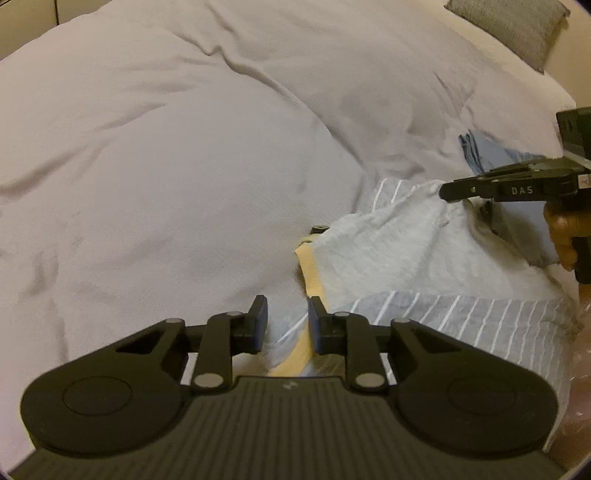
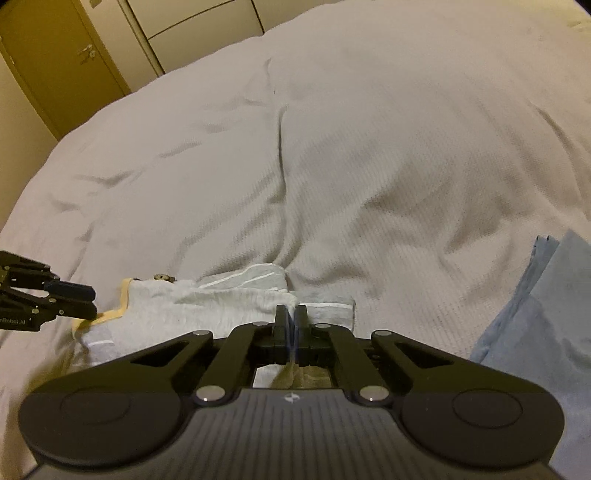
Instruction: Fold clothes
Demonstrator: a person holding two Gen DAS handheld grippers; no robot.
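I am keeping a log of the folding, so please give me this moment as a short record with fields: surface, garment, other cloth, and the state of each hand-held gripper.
surface: bed with a white cover
garment: grey striped garment with yellow trim, lying crumpled on the cover
other cloth: folded blue cloth, to the right of the garment
left hand-held gripper: open, over the yellow trim edge, holding nothing
right hand-held gripper: shut on a fold of the garment
room: grey pillow at the far corner; wooden door beyond the bed

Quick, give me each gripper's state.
Left gripper: open, holding nothing.
Right gripper: shut on the striped garment.
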